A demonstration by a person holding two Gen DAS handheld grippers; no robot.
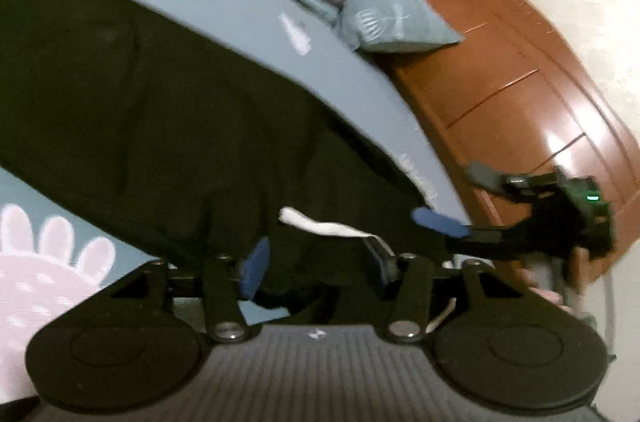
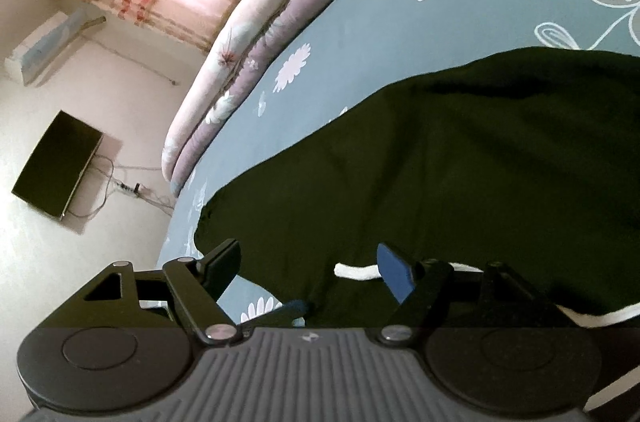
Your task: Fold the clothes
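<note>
Currently listed: one dark, near-black garment [image 1: 160, 94] with a white drawstring cord [image 1: 324, 224], lying spread across a blue-grey bedsheet printed with white and pink flowers [image 2: 400, 22]. Left gripper [image 1: 316, 264]: blue-padded fingers parted, garment edge lying between them, pads not pressing. Right gripper [image 2: 308, 274]: jaws spread wide over the garment's hem, nothing clamped. Folded mauve and cream floral quilt [image 2: 256, 34] along the far bed edge; blue-grey pillow [image 1: 384, 10] beside a polished brown wooden headboard [image 1: 520, 70].

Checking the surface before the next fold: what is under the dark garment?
The dark garment lies spread on a blue bedsheet printed with white flowers, which shows all around it. A white drawstring lies on the cloth. Whatever is directly beneath the garment is covered.
</note>
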